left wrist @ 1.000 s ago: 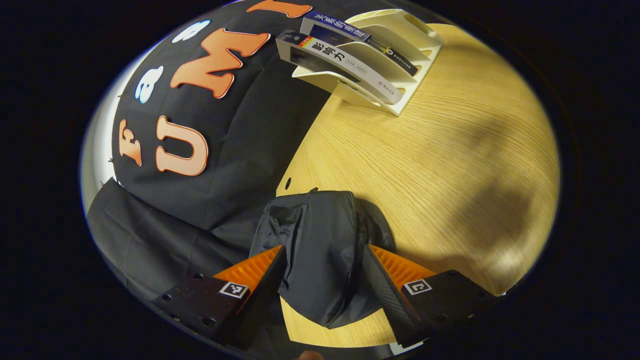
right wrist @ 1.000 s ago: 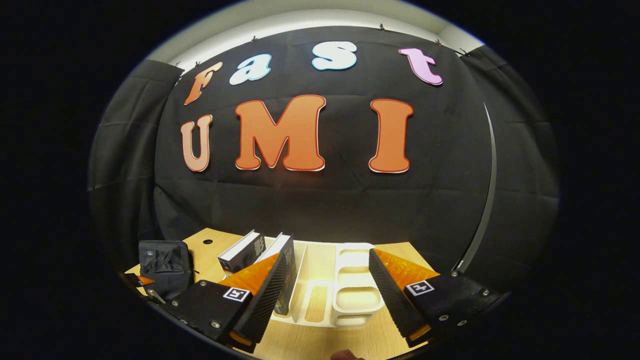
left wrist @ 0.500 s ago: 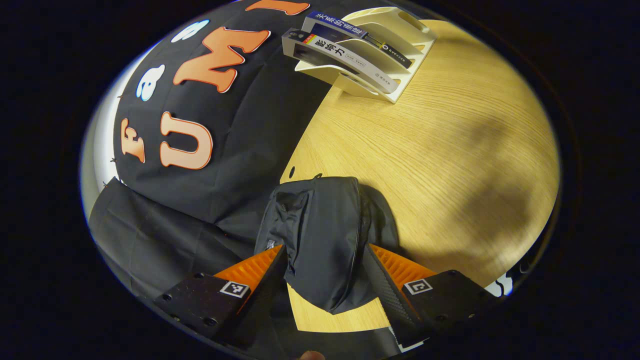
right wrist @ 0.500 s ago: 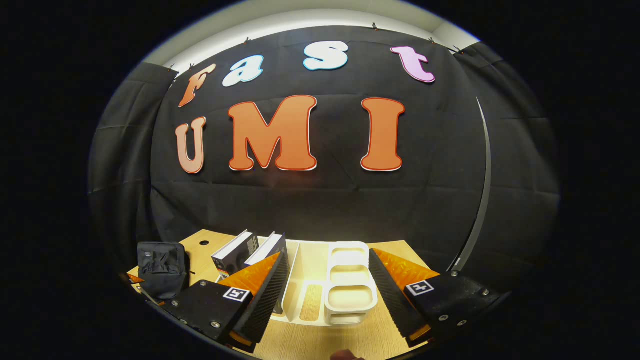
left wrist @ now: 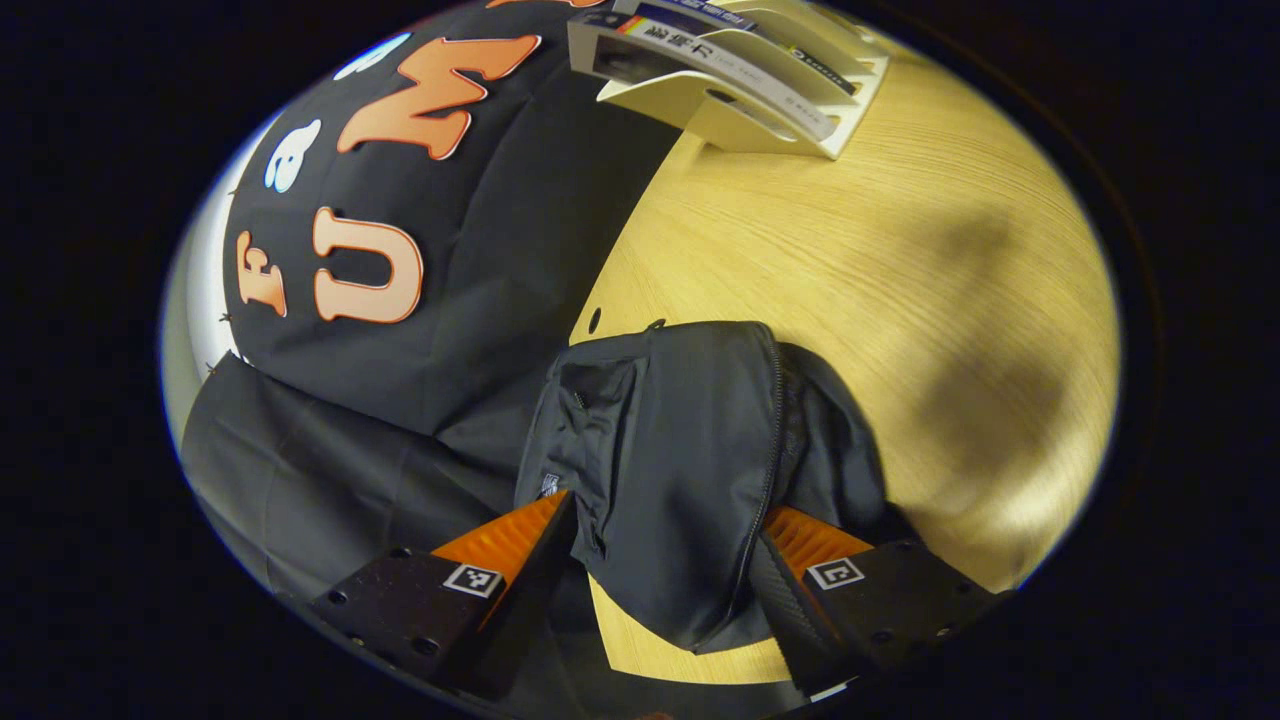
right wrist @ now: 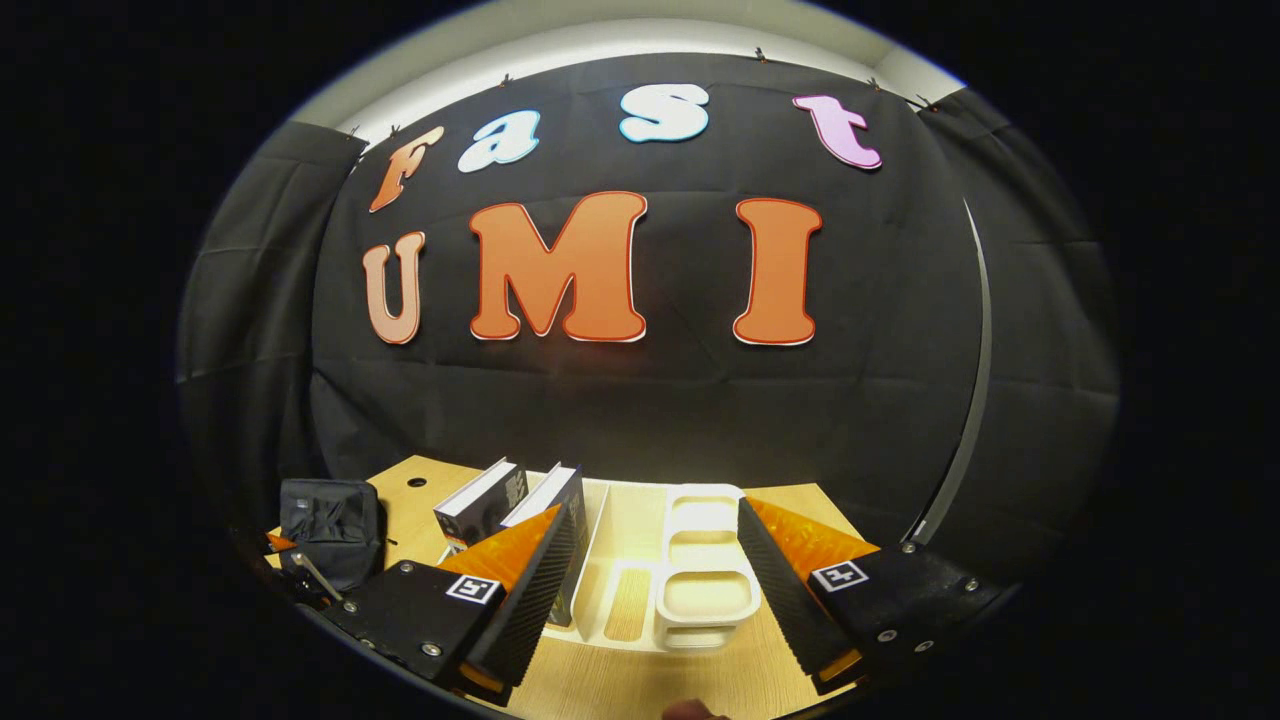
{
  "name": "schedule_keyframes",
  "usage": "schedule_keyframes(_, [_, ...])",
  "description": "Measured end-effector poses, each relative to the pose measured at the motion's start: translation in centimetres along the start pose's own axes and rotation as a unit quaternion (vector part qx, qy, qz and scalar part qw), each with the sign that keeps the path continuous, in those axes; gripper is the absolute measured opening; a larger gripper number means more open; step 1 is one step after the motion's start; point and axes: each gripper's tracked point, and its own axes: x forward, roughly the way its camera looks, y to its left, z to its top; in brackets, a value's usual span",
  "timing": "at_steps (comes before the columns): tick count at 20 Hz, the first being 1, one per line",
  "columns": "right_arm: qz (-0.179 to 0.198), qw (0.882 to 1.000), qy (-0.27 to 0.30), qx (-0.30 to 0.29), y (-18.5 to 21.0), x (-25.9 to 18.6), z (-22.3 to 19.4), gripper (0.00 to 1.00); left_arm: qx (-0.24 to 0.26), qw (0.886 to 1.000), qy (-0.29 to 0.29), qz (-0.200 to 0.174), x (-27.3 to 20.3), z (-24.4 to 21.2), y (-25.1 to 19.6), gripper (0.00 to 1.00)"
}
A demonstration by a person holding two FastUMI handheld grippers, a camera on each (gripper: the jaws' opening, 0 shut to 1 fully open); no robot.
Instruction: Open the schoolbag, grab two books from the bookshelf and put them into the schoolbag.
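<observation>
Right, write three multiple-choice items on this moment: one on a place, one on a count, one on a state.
1. Where does the schoolbag lie?
A. On the wooden table
B. Inside the bookshelf
C. On the floor

2. How many books stand in the white bookshelf?
A. None
B. Two
C. Five

3. How is the right gripper?
A. Shut on a book
B. Open, holding nothing
C. Shut on the schoolbag

Answers: 1 A, the bag rests on the tabletop. 2 B, two spines show side by side. 3 B, its fingers stand wide apart before the shelf.

The schoolbag (left wrist: 680,450) is plain black. The tabletop (left wrist: 900,300) is pale yellow wood with fine straight grain. The bookshelf (right wrist: 690,560) is cream — one book (left wrist: 720,65) has a white spine, the other (left wrist: 690,15) dark blue.
</observation>
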Motion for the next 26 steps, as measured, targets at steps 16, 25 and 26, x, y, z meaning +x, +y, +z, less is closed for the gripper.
schedule_keyframes(16, [0.015, 0.999, 0.026, -0.013, -0.7, 1.2, -0.8, 0.97, -0.071, 0.986, -0.003, -0.153, -1.0, 6.7, 8.6, 0.07])
schedule_keyframes(25, [0.025, 0.992, 0.117, -0.052, 6.6, 2.2, -0.9, 0.97, -0.096, 0.952, -0.046, -0.287, -0.1, 9.7, 14.2, 0.07])
schedule_keyframes(26, [0.029, 0.990, 0.131, -0.045, 8.0, 2.4, -1.1, 0.97, -0.102, 0.944, -0.042, -0.310, 0.1, 9.3, 14.5, 0.06])
